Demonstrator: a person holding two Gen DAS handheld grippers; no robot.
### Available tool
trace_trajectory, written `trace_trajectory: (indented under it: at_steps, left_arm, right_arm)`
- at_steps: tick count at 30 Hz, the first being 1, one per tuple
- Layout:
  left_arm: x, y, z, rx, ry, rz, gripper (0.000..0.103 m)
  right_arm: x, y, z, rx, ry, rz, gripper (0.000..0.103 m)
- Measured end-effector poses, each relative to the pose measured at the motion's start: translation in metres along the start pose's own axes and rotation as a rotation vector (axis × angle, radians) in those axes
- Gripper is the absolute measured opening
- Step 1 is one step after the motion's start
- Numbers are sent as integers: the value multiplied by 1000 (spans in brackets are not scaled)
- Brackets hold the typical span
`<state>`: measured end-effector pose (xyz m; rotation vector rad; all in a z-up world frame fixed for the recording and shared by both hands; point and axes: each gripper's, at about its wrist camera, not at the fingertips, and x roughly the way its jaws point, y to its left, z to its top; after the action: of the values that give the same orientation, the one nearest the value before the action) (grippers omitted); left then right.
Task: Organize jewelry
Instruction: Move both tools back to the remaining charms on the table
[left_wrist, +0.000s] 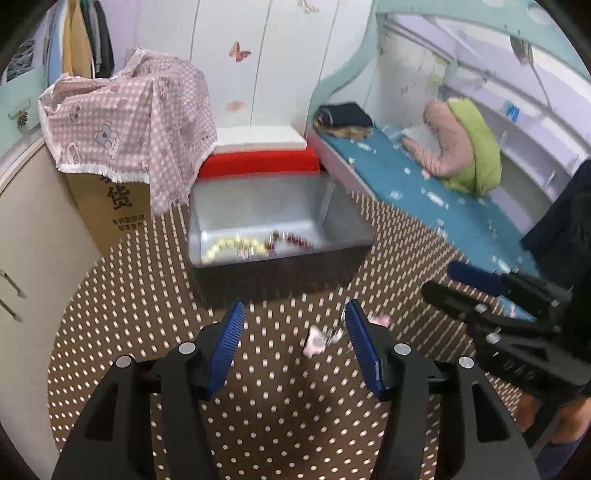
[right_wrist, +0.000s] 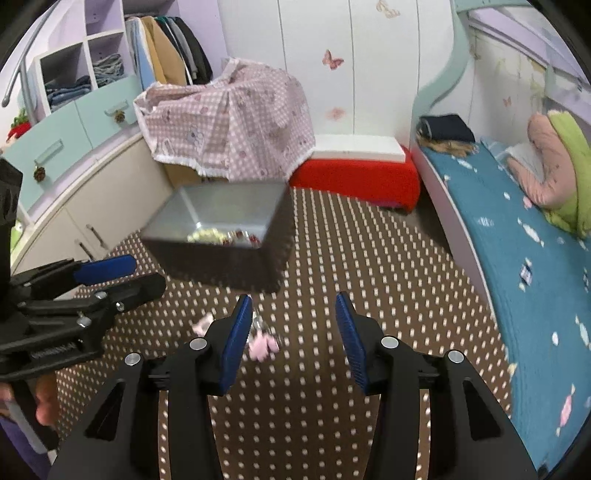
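The left gripper (left_wrist: 295, 321) hangs over a brown cloth (left_wrist: 280, 424) with pale dots, its blue pads (left_wrist: 227, 343) spread apart with nothing pressed between them. A small pink charm (left_wrist: 314, 341) on a silvery chain (left_wrist: 334, 330) lies on the cloth in the gap, toward the pad at 3 o'clock and seemingly just beside it; blur hides whether they touch. A second pink bit (left_wrist: 380, 319) shows just past that pad.

At 12 o'clock from the left gripper stands a grey box (left_wrist: 258, 206), open at the top. On its floor, against the near wall, lie a string of pale beads (left_wrist: 229, 247) and, at their 3 o'clock, a string of dark red beads (left_wrist: 295, 240). Behind the box is a red cushion (left_wrist: 258, 162); at its 10 o'clock stands a carton under pink checked fabric (left_wrist: 129, 118).

The right gripper (right_wrist: 293, 325) is likewise parted and holds nothing. In its view the pink charm (right_wrist: 260, 345) lies just inside the pad at 9 o'clock, and the other pink bit (right_wrist: 203, 325) lies outside it. The box (right_wrist: 221, 210) sits at 11 o'clock, beads (right_wrist: 207, 234) blurred within.

Each gripper shows in the other's view: the right one (left_wrist: 476, 291) at 3 o'clock in the left view, the left one (right_wrist: 122, 275) at 9 o'clock in the right view, with a hand (right_wrist: 44, 398) below it. A bed with a blue sheet (right_wrist: 517, 258) runs along 3 o'clock.
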<state>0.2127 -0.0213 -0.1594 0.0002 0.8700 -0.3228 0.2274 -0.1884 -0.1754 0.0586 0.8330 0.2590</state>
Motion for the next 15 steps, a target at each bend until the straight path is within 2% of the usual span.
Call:
trace_trajectory:
  at_steps: [5,10,12,15]
  left_arm:
    - [27,-4,-22,47,53,34,55]
    - [42,-9,-29,96,69,76,55]
    - [45,-11,-29,117,69,78,55]
    - [46,-15,-28,142,63,83,54]
  right_arm:
    - [9,-8,-19,23,30,8,46]
    - [14,-12,-24,35,40,14,47]
    - [15,-13,-25,39,42,16,51]
    - [17,-14,-25,41,43,20,52]
